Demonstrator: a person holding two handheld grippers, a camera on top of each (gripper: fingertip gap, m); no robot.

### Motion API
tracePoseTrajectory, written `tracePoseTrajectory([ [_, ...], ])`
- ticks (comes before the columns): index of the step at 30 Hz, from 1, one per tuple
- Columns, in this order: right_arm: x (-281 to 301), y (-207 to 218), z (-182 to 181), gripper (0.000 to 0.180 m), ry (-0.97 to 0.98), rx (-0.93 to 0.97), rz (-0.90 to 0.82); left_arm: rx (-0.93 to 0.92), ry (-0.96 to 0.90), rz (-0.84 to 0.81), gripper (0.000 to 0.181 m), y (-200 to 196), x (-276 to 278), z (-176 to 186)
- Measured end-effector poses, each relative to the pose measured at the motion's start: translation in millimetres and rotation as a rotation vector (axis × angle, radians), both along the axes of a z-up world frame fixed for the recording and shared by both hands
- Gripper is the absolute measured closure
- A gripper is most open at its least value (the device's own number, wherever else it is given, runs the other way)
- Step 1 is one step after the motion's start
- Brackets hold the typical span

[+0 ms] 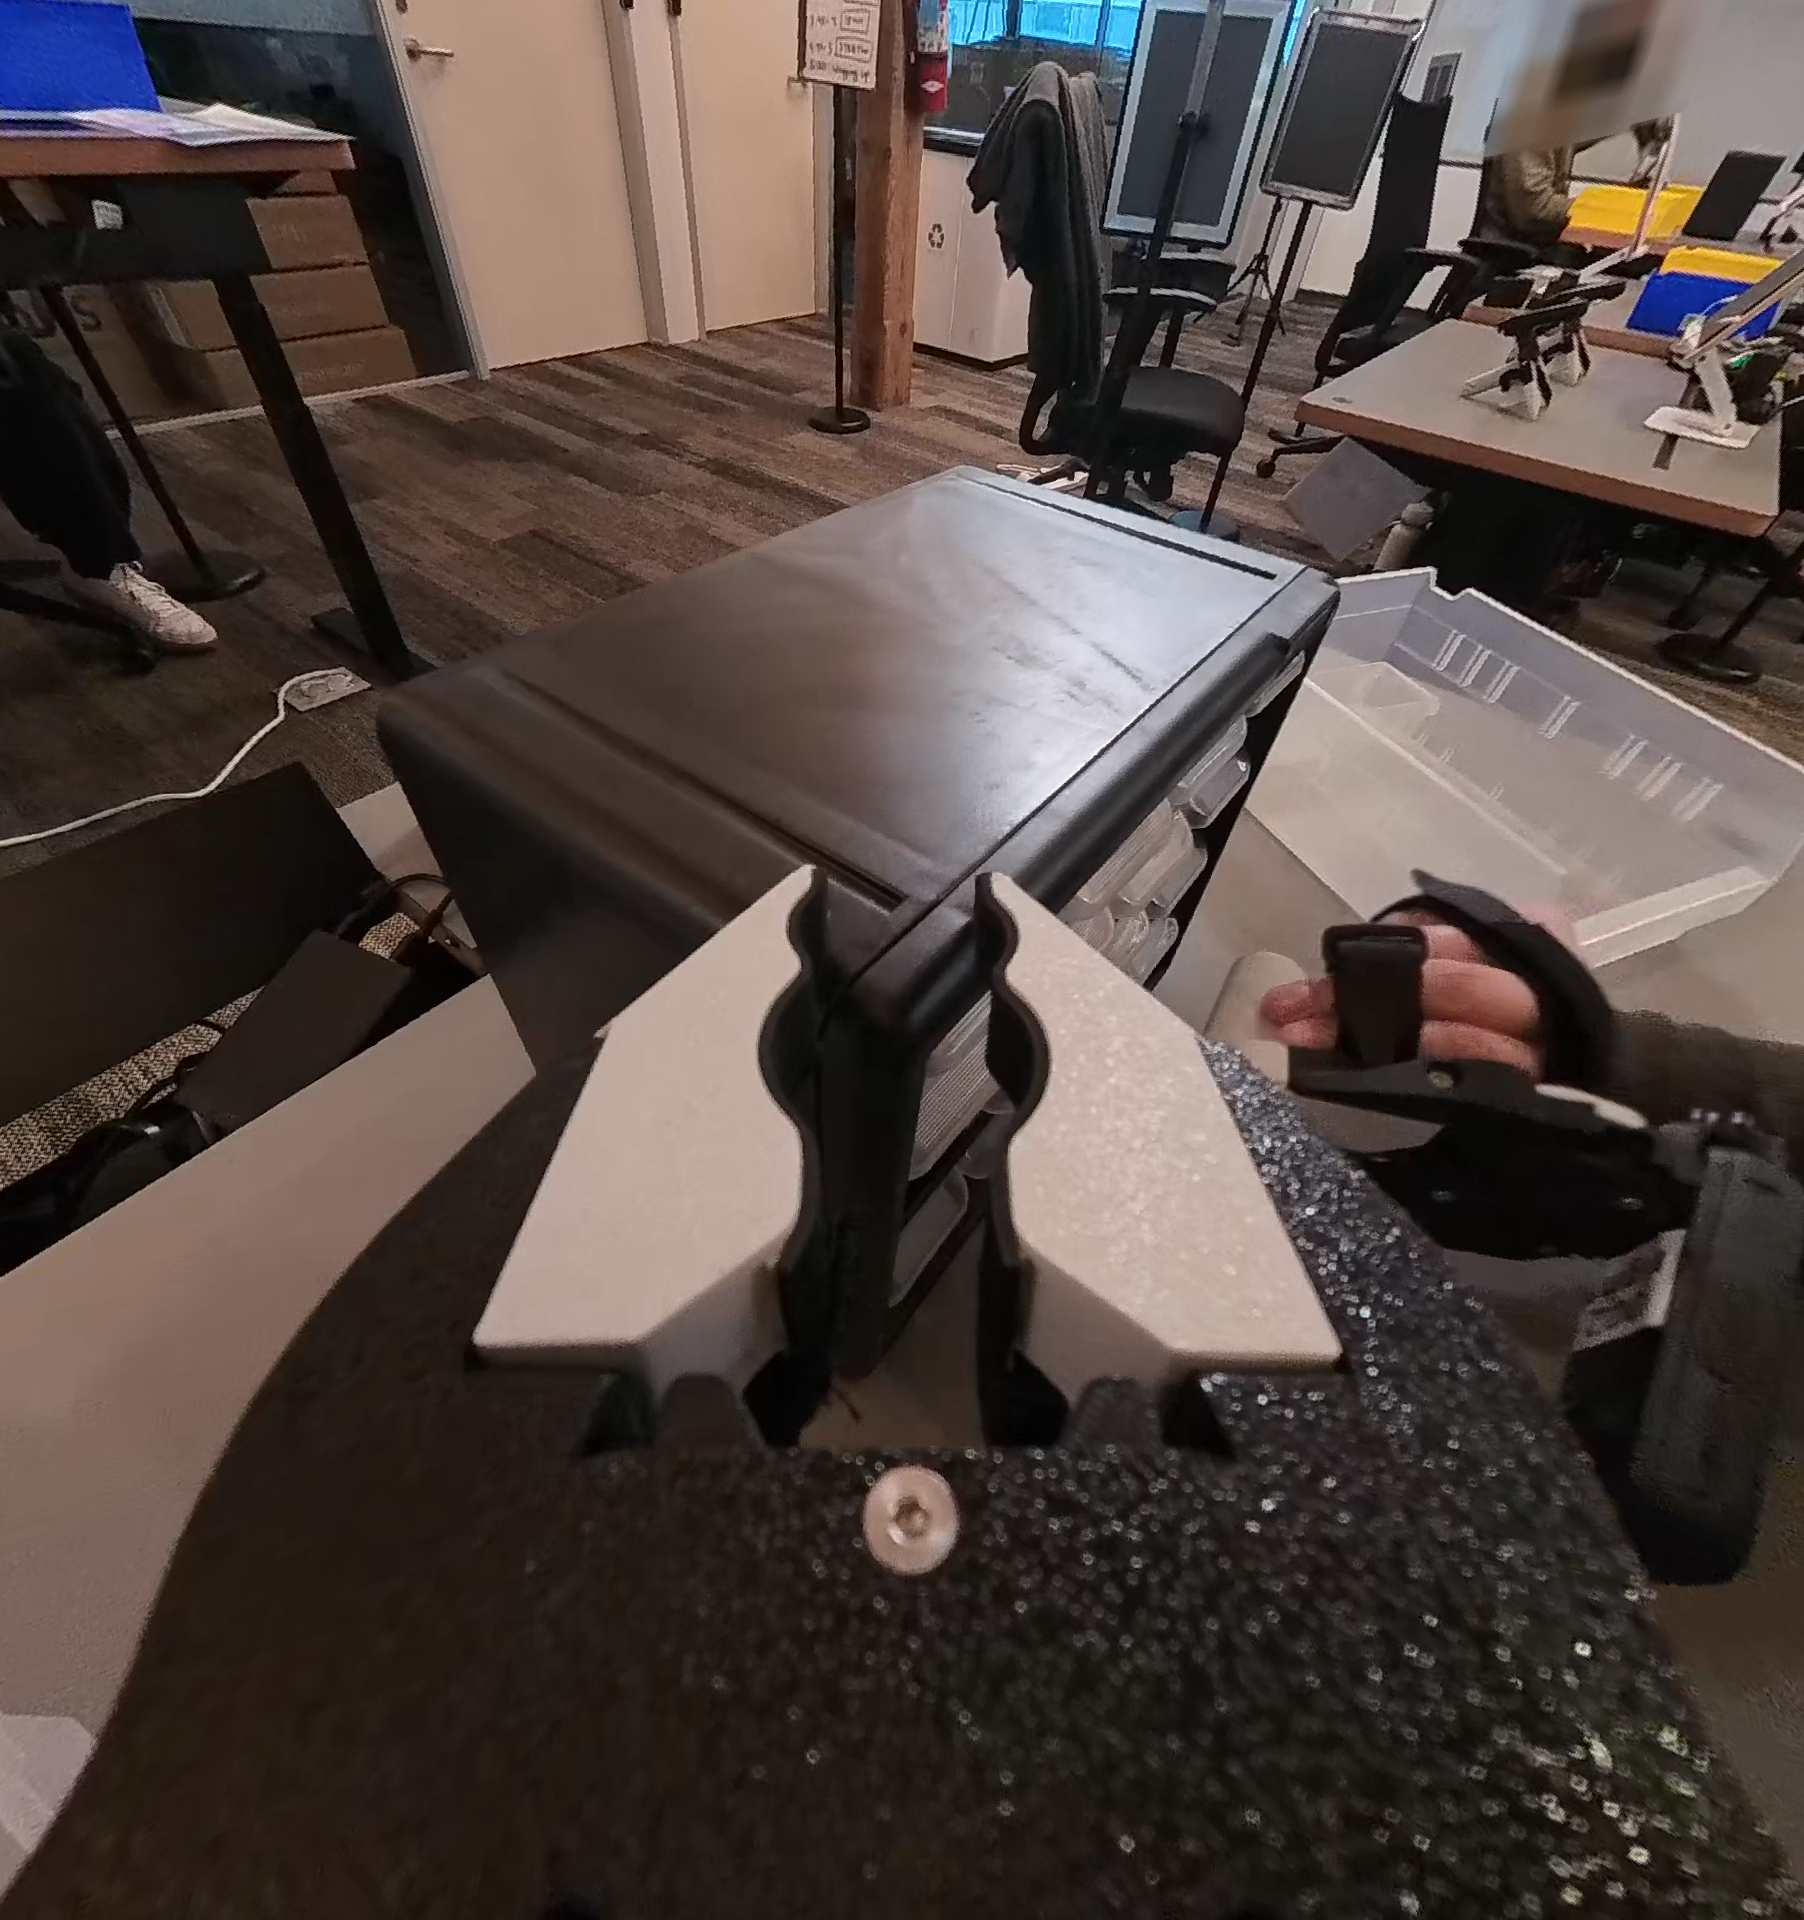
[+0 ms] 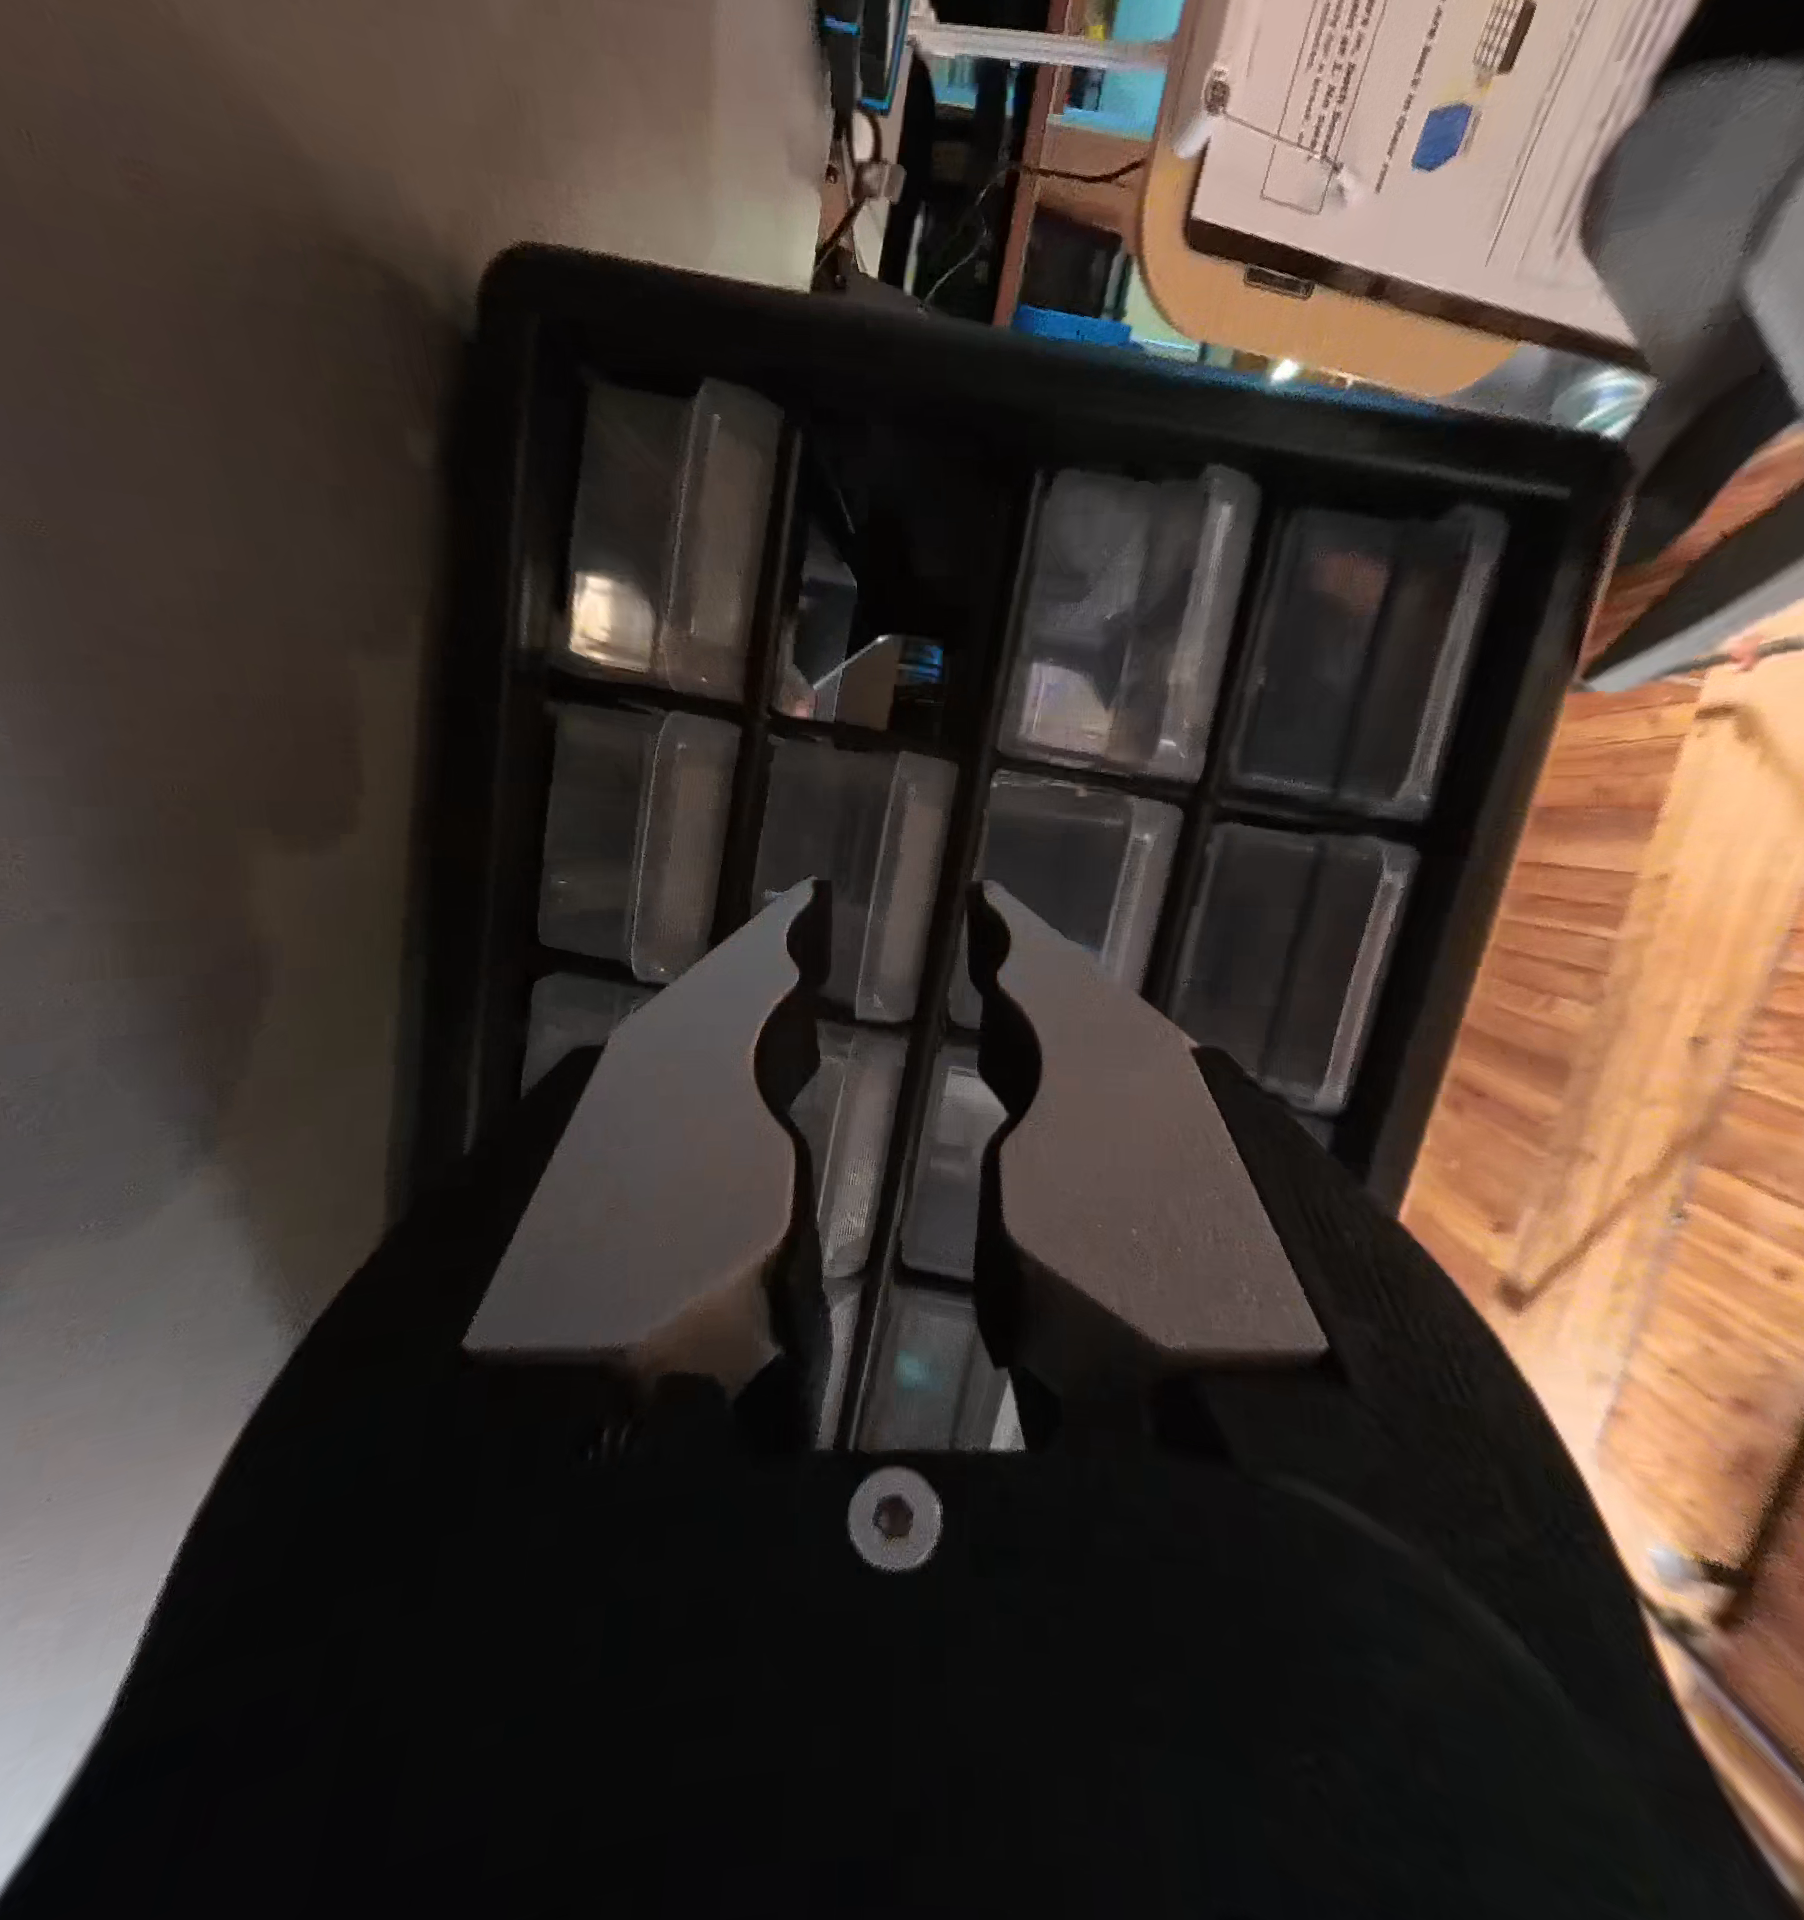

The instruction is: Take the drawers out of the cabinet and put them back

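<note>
On the grey table, viewed left to right:
Cables and black boxes [image 1: 150,997]: off the table's left edge, low down; a white cord runs across the carpet beyond.
Cabinet [image 1: 877,665]: black, standing on the table [image 1: 254,1226]; its top faces the left wrist camera, its drawer face is turned to the right.
Left gripper [image 1: 898,914]: fingers [image 1: 690,1132] set narrowly either side of the cabinet's near top corner edge; contact with the edge looks likely, but a firm clamp cannot be confirmed.
Drawers [image 2: 1116,613]: clear plastic, in a grid of slots; the right wrist view is rolled sideways. One slot [image 2: 877,582] in the far row shows no drawer front, only dark interior and reflections.
Right gripper [image 2: 898,914]: pointed straight at the drawer face, fingers [image 2: 669,1143] a narrow gap apart, nothing between them; a black divider of the cabinet shows through the gap.
Right hand [image 1: 1438,997]: gloved, wrapped round the right gripper's handle, just beside the drawer face.
Clear tray [image 1: 1563,748]: large, transparent, lying on the table right of the cabinet.
</note>
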State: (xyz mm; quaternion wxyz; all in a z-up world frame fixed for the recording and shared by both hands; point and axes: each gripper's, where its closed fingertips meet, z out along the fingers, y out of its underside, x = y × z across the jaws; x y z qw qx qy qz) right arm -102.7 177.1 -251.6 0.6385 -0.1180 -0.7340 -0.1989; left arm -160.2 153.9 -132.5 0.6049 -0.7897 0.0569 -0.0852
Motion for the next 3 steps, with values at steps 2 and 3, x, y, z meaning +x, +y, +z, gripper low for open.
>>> tracePoseTrajectory([
  [2, -5.7, 3.6, -4.2, 0.154, -0.002, 0.053, -0.005, 0.001, -0.004, -0.002, 0.155, -0.1, 0.0, 0.0],
  [3, -8.0, 4.9, -7.7, 0.154, -0.009, 0.061, -0.005, 0.001, -0.005, -0.003, 0.155, -0.1, 0.0, 0.1],
])
